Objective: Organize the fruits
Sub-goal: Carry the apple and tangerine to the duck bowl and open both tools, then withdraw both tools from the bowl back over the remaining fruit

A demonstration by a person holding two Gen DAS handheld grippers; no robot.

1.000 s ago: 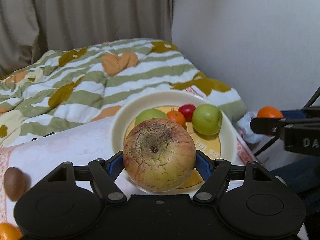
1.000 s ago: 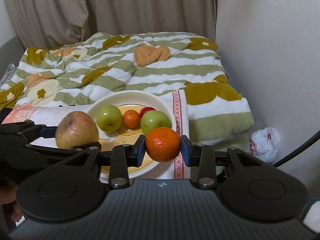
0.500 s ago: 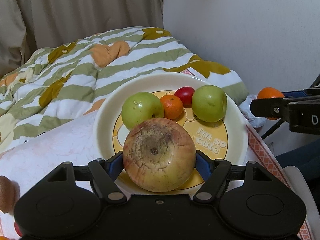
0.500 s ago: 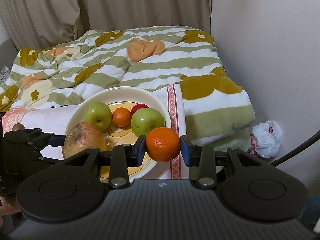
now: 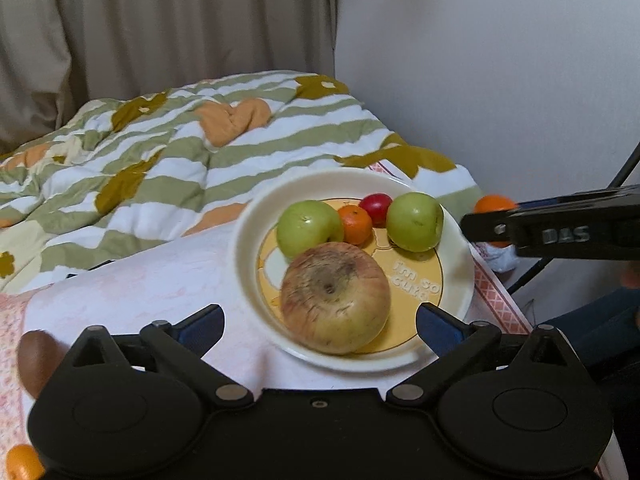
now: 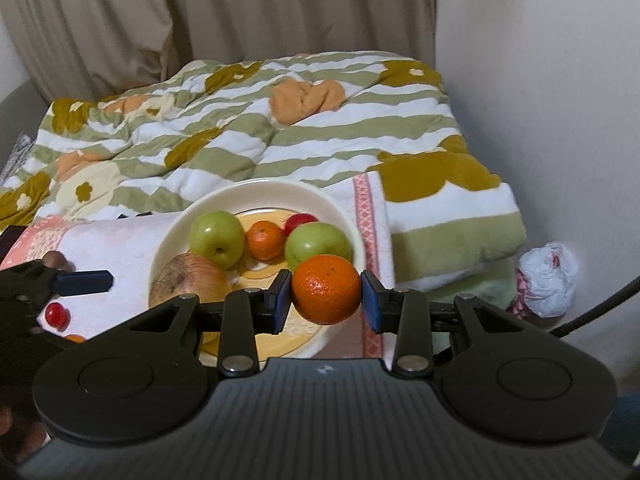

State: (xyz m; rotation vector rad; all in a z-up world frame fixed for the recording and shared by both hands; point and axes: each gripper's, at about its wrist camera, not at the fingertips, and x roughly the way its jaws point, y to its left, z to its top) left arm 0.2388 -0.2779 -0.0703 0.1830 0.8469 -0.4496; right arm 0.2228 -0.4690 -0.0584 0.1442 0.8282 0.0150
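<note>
- The plate [image 5: 248, 248], cream-rimmed with a yellow centre and some lettering, sits on a pale pink cloth [image 5: 140, 280] spread over the bed.
- The big apple [image 5: 335, 297], reddish-yellow with a rough, cracked, brownish patch round the stem dip, rests on the near part of the plate.
- The left gripper [image 5: 320, 324] has just been opening: its blue pads [image 5: 438, 326] stand wide on either side of the big apple and clear of it, so nothing is gripped.
- Behind the big apple lie two smooth green apples [image 5: 308, 226], a small tangerine [image 5: 355, 224] and a small red fruit [image 5: 376, 208] between them, packed close together at the far side of the plate.
- The right gripper [image 6: 326, 292] pinches an orange [image 6: 326, 289] with dimpled skin between its blue pads, held above the near right rim of the plate; in the right wrist view it hides part of one green apple.
- In the left wrist view the right gripper reaches in from the right, past the plate's edge.
- A brown rounded thing [image 5: 36, 360] lies at the left on the cloth; what it is cannot be told.
- A small red fruit [image 6: 55, 314] lies on the cloth left of the plate.
- A soft quilt [image 6: 280, 128] with green stripes and mustard flowers covers the bed behind the plate.
- Beige curtains [image 6: 200, 16] hang at the back, and a crumpled plastic bag [image 6: 548, 276] lies by the wall.
</note>
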